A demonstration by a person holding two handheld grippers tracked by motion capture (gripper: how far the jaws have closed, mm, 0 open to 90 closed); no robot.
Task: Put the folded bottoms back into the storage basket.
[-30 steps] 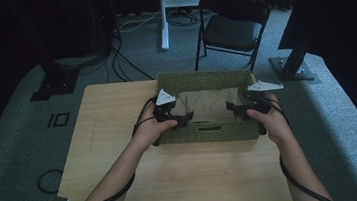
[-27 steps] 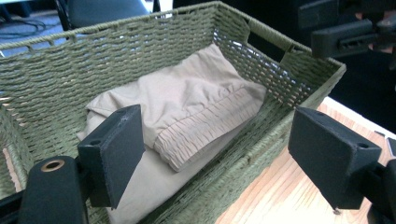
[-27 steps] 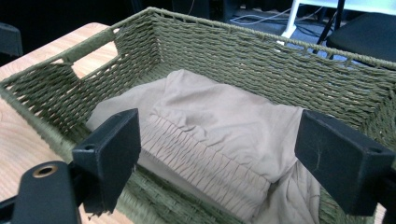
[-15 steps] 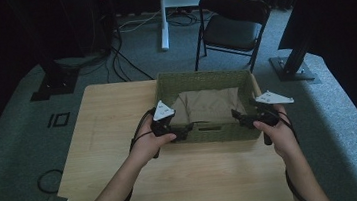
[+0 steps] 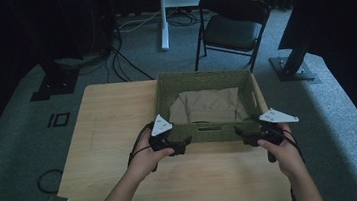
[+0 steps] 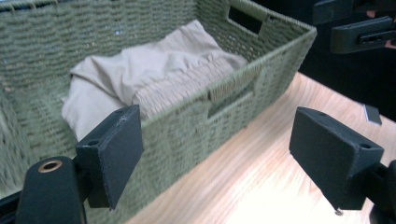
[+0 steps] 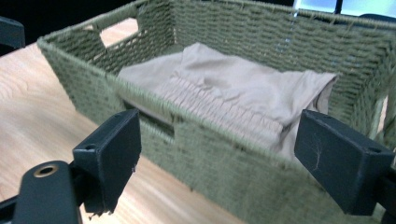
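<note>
- Your left gripper (image 5: 183, 144) has its jaws wide apart, with nothing between them; in the left gripper view one jaw stands in front of the near wall of the basket and the other over the bare table top.
- Your right gripper (image 5: 240, 135) also has its jaws wide apart and empty; in the right gripper view they frame the near wall of the basket without touching it.
- Both grippers point toward each other, one at each near corner of the green woven basket (image 5: 205, 132), just beside it.
- The basket stands upright on the far half of the wooden table (image 5: 113, 122); it has a handle slot in the near wall and one in the far wall.
- Inside the basket lies a beige cloth (image 6: 154, 74), crumpled, with a gathered elastic band along the edge close to the near wall.
- Behind the table a black folding chair (image 5: 231, 27) stands on the grey carpet.
- I can read no brand, label or writing on the basket, the cloth or the grippers.
</note>
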